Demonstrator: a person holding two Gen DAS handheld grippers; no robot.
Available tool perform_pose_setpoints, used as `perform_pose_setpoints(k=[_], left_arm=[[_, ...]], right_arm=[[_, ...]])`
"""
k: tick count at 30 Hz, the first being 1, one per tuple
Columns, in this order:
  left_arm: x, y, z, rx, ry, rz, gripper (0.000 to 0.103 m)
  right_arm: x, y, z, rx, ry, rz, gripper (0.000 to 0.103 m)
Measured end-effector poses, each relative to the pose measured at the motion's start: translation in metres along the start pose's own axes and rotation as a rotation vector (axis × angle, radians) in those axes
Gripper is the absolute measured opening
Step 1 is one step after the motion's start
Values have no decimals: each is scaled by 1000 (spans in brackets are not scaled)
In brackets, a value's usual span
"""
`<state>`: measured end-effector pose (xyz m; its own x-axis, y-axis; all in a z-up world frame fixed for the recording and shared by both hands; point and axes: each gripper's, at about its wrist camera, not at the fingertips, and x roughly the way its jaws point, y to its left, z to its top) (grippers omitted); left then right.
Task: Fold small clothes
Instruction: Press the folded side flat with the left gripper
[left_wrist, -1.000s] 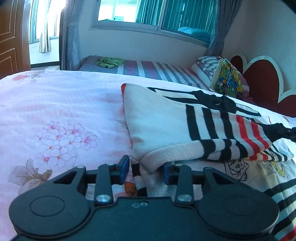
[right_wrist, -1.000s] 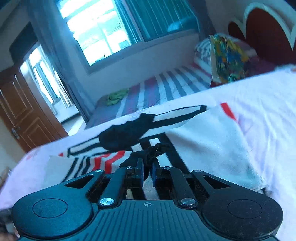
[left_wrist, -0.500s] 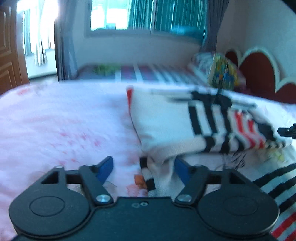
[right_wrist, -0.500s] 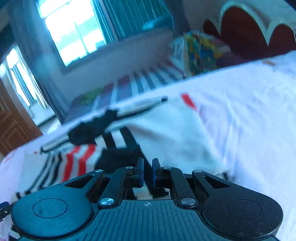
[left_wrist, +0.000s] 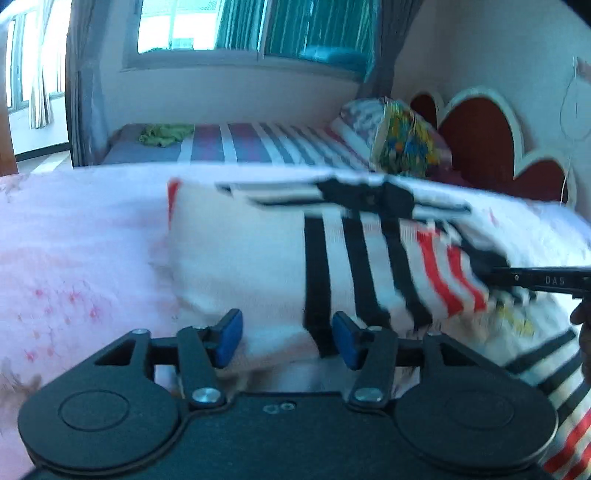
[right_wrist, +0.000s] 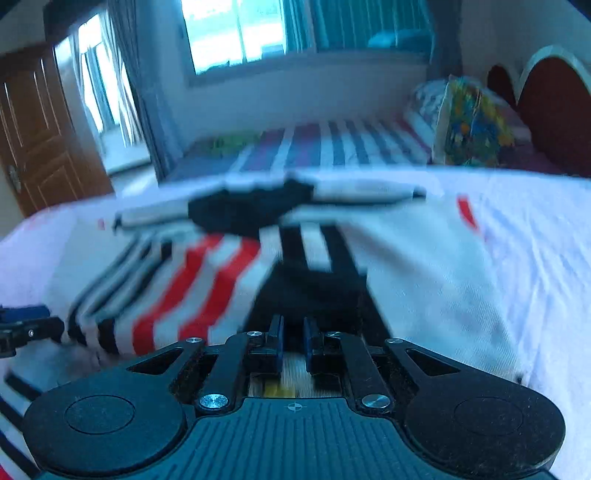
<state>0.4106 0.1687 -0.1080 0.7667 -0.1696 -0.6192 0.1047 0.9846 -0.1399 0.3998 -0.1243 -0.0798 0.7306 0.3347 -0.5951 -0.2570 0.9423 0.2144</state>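
A small white sweater (left_wrist: 251, 258) with black and red stripes lies partly folded on the pink floral bedspread (left_wrist: 74, 240). My left gripper (left_wrist: 286, 338) is open just in front of its near white edge, holding nothing. My right gripper (right_wrist: 293, 336) has its jaws a little apart at the sweater's (right_wrist: 424, 280) black cuff, with a small gap between the pads and no cloth clearly between them. The right gripper also shows at the right edge of the left wrist view (left_wrist: 535, 280), on the striped edge.
A second bed with a striped sheet (left_wrist: 258, 144) and a green cloth (left_wrist: 166, 133) stands behind, with colourful pillows (left_wrist: 406, 144) and a red headboard (left_wrist: 480, 129). A wooden door (right_wrist: 40, 140) is at the left. More striped clothing (left_wrist: 565, 406) lies at the near right.
My left gripper has opened, let go of the sweater's near edge and pulled back. My right gripper has lowered the black cuff onto the sweater and its jaws have parted slightly.
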Motion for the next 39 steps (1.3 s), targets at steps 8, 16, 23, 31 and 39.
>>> perform_pose_setpoints(k=[8, 16, 23, 31, 39], left_arm=[[52, 14, 63, 68, -24, 18, 62], [102, 60, 69, -46, 43, -21, 59], [76, 18, 68, 67, -33, 0, 81], [86, 36, 48, 85, 35, 22, 77], [84, 29, 42, 151, 28, 57, 78]], right_arm=[[47, 27, 44, 43, 3, 121, 9], [111, 49, 51, 36, 52, 123, 9], [108, 85, 57, -30, 26, 183, 9], [111, 76, 37, -64, 52, 172, 8], [69, -7, 19, 78, 24, 78, 7]])
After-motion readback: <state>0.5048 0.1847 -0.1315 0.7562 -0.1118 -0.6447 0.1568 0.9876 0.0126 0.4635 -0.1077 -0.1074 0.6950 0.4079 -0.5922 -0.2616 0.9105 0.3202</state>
